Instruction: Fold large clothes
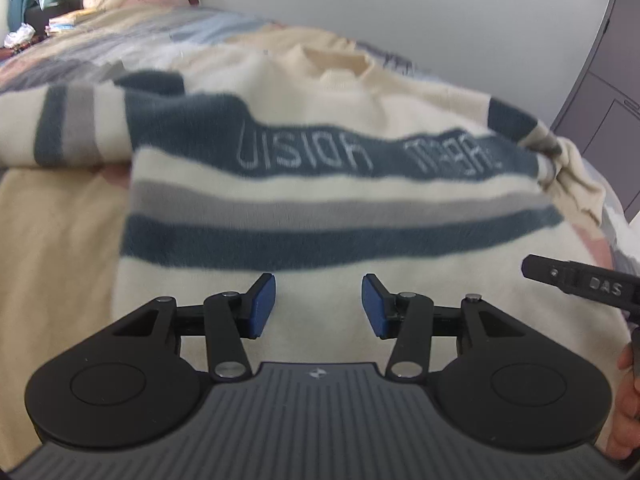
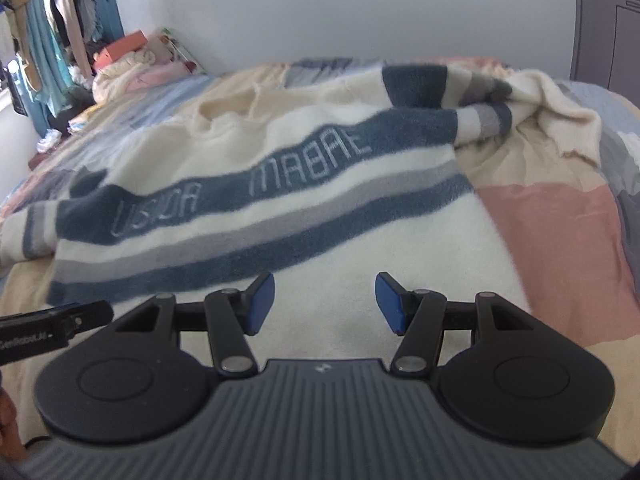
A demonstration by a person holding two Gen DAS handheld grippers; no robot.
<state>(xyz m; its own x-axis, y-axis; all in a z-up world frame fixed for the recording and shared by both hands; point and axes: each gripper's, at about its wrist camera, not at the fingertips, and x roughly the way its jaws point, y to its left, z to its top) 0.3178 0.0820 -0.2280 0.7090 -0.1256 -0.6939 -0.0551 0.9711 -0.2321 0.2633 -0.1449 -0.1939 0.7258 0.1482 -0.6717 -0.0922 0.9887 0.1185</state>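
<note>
Left wrist: left gripper (image 1: pixel 318 306) part open, empty, over the hem of the cream fleece sweater with navy and grey stripes (image 1: pixel 320 200), laid flat on the patchwork bedspread (image 1: pixel 60 220). Pinch both layers at the hem.

Right wrist: right gripper (image 2: pixel 325 304) likewise part open, empty; grab level with the left, then lift evenly.

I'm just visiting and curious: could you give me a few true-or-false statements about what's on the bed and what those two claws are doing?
1. The striped sweater lies front-up on the bed. True.
2. The left claw grips the sweater. False: it is open, holding nothing.
3. The right claw is open too. True.
4. The sweater is plain red. False: cream with dark blue and grey stripes.
5. The sweater is already folded small. False: its body lies spread out.
</note>
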